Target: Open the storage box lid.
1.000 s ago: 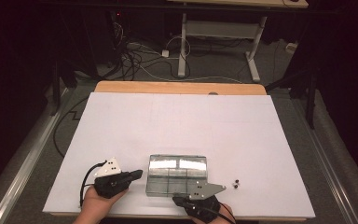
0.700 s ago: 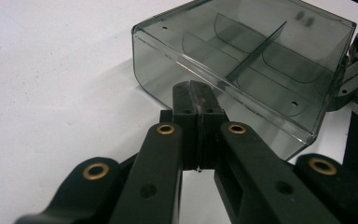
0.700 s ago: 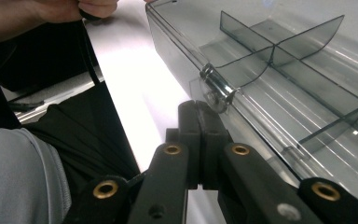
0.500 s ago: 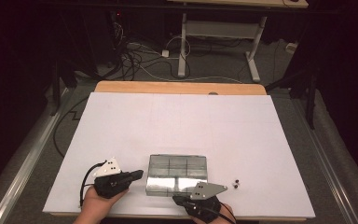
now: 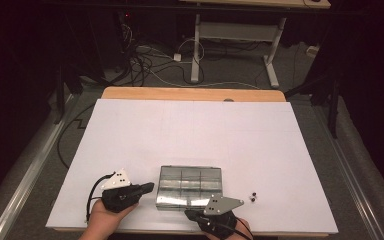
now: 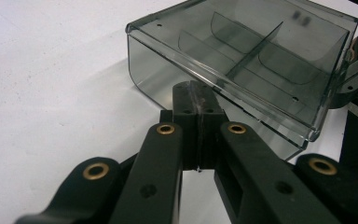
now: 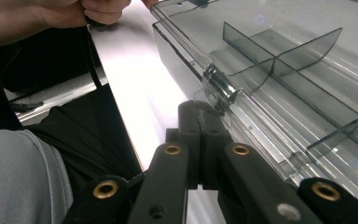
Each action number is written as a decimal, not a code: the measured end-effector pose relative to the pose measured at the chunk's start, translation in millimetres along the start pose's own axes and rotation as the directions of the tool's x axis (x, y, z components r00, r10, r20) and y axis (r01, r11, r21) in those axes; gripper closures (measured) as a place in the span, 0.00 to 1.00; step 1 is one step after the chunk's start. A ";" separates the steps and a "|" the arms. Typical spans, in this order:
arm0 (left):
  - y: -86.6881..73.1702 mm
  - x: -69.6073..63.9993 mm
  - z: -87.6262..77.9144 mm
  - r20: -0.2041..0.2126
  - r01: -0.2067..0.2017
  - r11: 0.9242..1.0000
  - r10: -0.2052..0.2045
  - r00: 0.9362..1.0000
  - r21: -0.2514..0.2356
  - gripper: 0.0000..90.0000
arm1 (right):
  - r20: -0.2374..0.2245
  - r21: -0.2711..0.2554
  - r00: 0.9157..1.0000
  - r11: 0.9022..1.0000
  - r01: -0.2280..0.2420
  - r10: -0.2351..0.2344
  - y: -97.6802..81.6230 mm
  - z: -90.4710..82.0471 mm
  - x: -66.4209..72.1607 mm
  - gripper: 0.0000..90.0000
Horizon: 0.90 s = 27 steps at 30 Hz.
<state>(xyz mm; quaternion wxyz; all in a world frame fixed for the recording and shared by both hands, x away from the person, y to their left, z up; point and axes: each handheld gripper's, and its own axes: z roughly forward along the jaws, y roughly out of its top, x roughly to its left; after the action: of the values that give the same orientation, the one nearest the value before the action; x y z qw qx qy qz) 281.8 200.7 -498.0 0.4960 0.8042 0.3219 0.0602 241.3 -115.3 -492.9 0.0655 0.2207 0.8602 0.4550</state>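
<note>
The left claw [image 6: 198, 100] has its jaws pressed together on nothing, its tips at the left wall of the clear compartment box [image 5: 190, 186]. The right claw [image 7: 200, 116] is likewise closed and empty, tips at the box's metal latch [image 7: 220, 91]. The box sits near the white bench's [image 5: 195, 130] front edge, with two small dark bits [image 5: 253, 196] just to its right.

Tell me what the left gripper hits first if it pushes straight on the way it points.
Most likely the clear compartment box: the left gripper, jaws shut, points at its near wall, apparently already at it.
</note>
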 end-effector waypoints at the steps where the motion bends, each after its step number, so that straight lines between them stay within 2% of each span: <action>1: 0.1 -0.1 -0.2 0.000 -0.001 1.000 0.001 1.000 0.000 0.97 | 0.000 -0.001 1.000 1.000 0.000 0.000 0.1 -0.2 0.1 1.00; 27: 2.9 -5.7 -2.4 0.022 -0.020 1.000 0.020 1.000 -0.020 0.97 | 0.015 -0.037 0.999 0.999 0.031 -0.031 10.6 -4.8 3.6 1.00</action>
<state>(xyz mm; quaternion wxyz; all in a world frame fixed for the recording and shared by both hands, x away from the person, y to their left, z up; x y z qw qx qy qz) 277.6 198.3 -493.2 0.5069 0.8030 0.3078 0.0593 239.9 -112.2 -481.1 0.0828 0.2094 0.8544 0.4683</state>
